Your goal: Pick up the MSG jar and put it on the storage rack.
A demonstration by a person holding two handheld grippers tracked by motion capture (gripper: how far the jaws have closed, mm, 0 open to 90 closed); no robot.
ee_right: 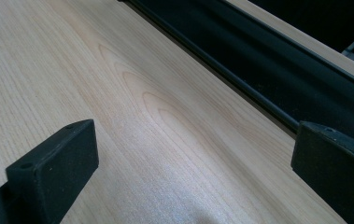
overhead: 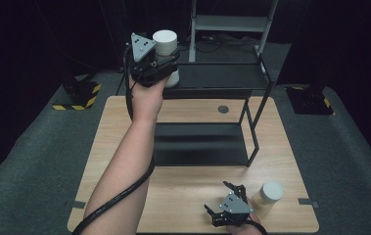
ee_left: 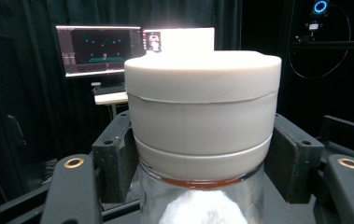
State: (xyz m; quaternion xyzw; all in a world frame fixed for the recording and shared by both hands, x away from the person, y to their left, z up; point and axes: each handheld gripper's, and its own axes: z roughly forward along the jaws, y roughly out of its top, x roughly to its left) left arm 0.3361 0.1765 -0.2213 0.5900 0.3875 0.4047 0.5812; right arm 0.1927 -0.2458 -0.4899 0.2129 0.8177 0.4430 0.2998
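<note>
Left gripper (overhead: 166, 58), at 11 o'clock above the black shelf (overhead: 200, 144): jaws clamped on white-capped jar (overhead: 165, 43), held upright. Right gripper (overhead: 232, 188), at 5 o'clock on the counter (overhead: 183, 196): jaws wide apart, nothing between them. Second jar (overhead: 270, 194) just beside it.

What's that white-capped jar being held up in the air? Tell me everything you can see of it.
The held jar has a wide, matte white screw-style lid above a clear body with an orange-brown band just under the lid and something white inside. It stands upright, lifted off the table, near the upper tier of the black shelf rack. The left gripper is shut on it, its black pads pressing both sides just below the lid.
</note>
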